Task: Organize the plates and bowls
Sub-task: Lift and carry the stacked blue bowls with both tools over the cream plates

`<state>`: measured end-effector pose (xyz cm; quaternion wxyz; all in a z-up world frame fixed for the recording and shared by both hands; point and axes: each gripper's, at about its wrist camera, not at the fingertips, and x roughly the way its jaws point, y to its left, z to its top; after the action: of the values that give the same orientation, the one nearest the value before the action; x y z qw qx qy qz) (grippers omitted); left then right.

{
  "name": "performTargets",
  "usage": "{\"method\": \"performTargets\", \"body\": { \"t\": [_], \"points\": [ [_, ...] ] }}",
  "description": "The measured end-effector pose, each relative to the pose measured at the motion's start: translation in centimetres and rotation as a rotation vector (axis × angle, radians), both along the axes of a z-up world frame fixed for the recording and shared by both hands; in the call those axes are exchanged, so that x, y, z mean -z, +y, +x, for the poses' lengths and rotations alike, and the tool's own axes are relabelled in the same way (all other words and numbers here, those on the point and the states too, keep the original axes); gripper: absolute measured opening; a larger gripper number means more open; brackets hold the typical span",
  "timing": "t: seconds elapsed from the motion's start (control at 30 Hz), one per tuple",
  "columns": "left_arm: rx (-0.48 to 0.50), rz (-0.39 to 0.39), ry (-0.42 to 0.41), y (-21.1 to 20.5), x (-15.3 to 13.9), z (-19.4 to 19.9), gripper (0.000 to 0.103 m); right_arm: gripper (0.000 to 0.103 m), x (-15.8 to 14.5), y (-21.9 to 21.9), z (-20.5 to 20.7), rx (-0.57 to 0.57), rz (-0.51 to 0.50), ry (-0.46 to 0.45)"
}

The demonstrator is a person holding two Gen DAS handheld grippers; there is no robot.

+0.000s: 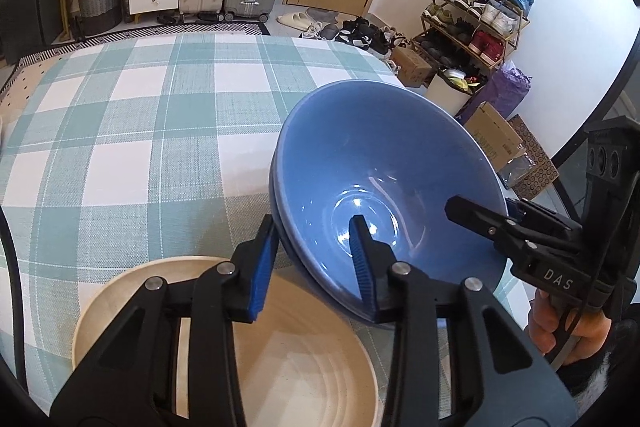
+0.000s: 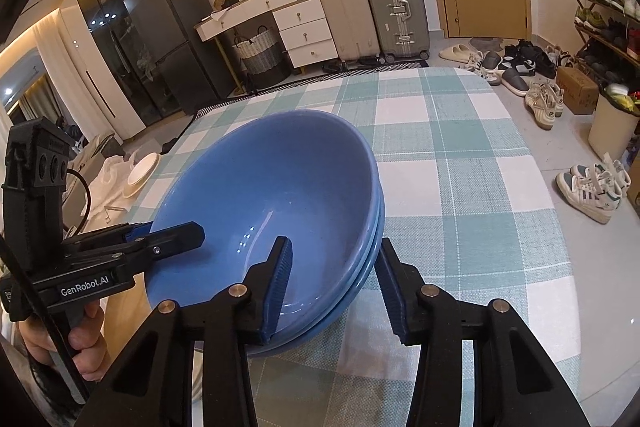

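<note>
Fingers (image 1: 362,259) astride opposite rims of stacked blue bowls (image 1: 384,163).

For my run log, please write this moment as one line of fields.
left gripper: shut on blue bowls rim | right gripper: shut on opposite rim | bowls: stacked, on checked tablecloth | beige plate: beside the bowls

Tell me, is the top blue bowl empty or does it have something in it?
Empty. The bowl's glossy inside is bare down to the bottom in both views; only one finger of each of the tongs reaches inside the rim.
</note>
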<state>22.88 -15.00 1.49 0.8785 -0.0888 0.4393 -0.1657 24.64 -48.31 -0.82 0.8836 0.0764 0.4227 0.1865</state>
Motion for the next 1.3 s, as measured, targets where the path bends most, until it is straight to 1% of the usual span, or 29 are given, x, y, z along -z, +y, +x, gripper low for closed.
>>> {"method": "performTargets", "body": {
  "t": [0.47, 0.9, 1.07, 1.3],
  "points": [
    [0.003, 0.005, -0.063, 0.1, -3.3, -2.6, 0.033, 0.044, -2.6, -0.2, -1.9, 0.004, -0.003, -0.057],
    [-0.007, 0.015, -0.124, 0.4, -7.0, -6.8, 0.033, 0.044, -5.7, 0.3, -4.4, -0.005, -0.012, -0.125],
    [-0.018, 0.020, -0.152, 0.9, -8.5, -8.8, 0.033, 0.044, -6.6, 0.9, -5.3, -0.011, -0.015, -0.141],
    [-0.038, 0.017, -0.170, 1.9, -10.2, -11.3, 0.033, 0.044, -8.0, 2.0, -6.7, -0.027, -0.024, -0.171]
  ]
}}
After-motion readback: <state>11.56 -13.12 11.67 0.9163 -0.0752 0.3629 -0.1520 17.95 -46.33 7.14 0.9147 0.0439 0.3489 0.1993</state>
